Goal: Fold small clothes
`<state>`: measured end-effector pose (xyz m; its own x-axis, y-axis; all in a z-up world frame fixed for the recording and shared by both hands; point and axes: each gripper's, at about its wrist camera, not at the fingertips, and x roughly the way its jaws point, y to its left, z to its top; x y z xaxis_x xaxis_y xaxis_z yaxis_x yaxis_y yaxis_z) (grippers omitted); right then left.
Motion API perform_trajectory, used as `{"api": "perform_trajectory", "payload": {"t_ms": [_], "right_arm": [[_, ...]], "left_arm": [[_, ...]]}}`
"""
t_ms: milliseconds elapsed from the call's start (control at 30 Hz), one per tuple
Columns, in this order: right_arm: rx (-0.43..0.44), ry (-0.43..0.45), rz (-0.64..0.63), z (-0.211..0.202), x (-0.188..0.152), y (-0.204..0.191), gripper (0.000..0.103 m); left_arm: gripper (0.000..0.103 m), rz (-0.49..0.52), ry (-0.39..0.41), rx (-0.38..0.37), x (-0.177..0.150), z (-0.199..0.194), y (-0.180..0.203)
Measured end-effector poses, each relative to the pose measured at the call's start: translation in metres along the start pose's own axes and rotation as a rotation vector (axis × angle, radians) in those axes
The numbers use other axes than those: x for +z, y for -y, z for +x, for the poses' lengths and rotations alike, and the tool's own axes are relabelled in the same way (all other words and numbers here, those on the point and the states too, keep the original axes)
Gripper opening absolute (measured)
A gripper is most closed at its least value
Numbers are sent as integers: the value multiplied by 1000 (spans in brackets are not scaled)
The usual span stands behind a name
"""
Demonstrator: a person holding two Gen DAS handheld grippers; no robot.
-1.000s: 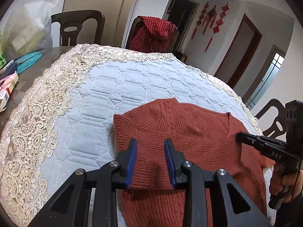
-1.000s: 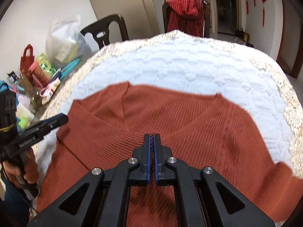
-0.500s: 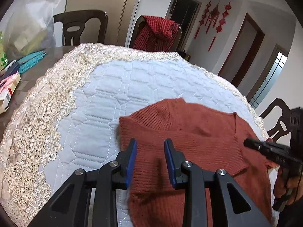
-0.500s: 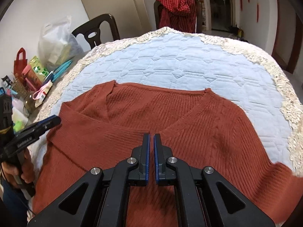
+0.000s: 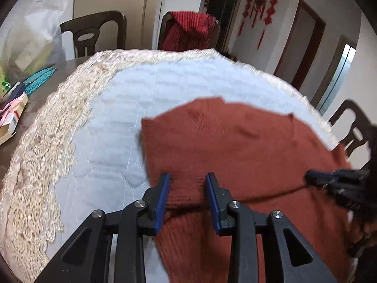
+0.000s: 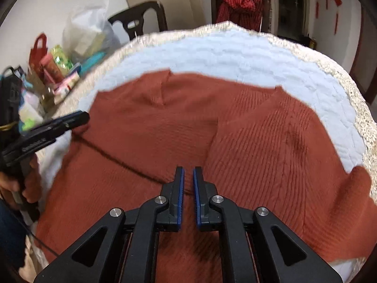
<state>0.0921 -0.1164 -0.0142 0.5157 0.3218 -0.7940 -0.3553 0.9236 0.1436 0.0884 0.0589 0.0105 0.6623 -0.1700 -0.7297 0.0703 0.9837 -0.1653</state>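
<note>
A rust-red knitted sweater (image 5: 235, 146) lies on the quilted pale-blue table cover (image 5: 146, 87), partly folded, with a fold edge running across it; it also shows in the right wrist view (image 6: 271, 141). My left gripper (image 5: 188, 186) is open, its fingers over the sweater's left edge, holding nothing. My right gripper (image 6: 187, 181) has its jaws a small gap apart over the middle of the sweater, empty. It also shows in the left wrist view (image 5: 315, 176); my left gripper shows in the right wrist view (image 6: 82, 118).
The cover has a cream lace border (image 5: 47, 141). Bags, packets and boxes (image 6: 54, 70) crowd the table's left side. Dark wooden chairs (image 5: 94, 30) stand at the far side, one draped with a red garment (image 5: 188, 33). Another chair (image 5: 353, 122) is at the right.
Both grippers have pulled back toward the near edge, so the sweater looks nearer. My right gripper's jaws have parted from shut to a small gap. The left stays open.
</note>
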Motion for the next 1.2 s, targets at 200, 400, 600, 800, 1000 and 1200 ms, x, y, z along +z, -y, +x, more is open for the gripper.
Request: {"api": "perform_trajectory", "payload": {"t_ms": [200, 400, 600, 800, 1000, 1200], "right_arm": [[-11, 9, 17, -18, -12, -1, 10], [-65, 53, 28, -42, -31, -4, 28], [-97, 92, 30, -62, -52, -9, 35], [-106, 110, 46, -70, -69, -8, 42], [-110, 114, 78, -75, -81, -1, 43], [-112, 121, 99, -79, -87, 6, 43]], "left_arm": [[37, -14, 11, 4, -5, -24, 7], [45, 12, -8, -35, -26, -42, 33], [50, 33, -12, -74, -44, -57, 56], [52, 46, -8, -63, -56, -60, 68], [52, 52, -11, -51, -60, -61, 73], [52, 59, -7, -49, -59, -61, 77]]}}
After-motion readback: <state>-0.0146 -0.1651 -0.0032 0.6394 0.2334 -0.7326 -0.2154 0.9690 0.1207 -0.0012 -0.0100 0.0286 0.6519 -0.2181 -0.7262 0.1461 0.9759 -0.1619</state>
